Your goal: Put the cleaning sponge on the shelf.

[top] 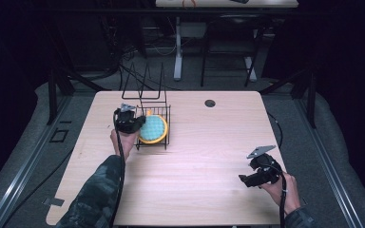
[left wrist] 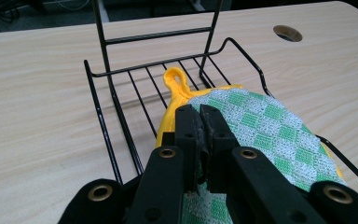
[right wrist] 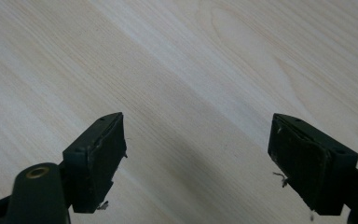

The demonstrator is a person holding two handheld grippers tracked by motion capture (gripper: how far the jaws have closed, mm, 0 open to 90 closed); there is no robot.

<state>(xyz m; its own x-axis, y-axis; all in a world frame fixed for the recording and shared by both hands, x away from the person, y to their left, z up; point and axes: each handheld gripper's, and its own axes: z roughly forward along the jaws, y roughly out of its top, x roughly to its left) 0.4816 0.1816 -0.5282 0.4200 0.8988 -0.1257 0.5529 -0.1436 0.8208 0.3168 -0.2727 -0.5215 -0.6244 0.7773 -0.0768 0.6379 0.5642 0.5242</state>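
Note:
A round pot holder (top: 152, 127), green-and-white checked on top with a yellow rim and a yellow loop (left wrist: 176, 81), lies in a black wire rack (top: 167, 113) at the table's back left. My left gripper (top: 139, 124) reaches into the rack from the left. In the left gripper view its jaws are pressed together at the pot holder's (left wrist: 270, 126) near edge, and cloth shows between them lower down, so the left gripper (left wrist: 199, 112) is shut on it. My right gripper (top: 243, 179) hovers near the front right of the table. That right gripper (right wrist: 196, 140) is open over bare wood.
The rack's (left wrist: 98, 107) tall wire uprights (top: 142, 83) rise at its far side. A round cable hole (top: 210, 103) sits in the tabletop near the back edge. Beyond the table stand desk legs and cables on the floor.

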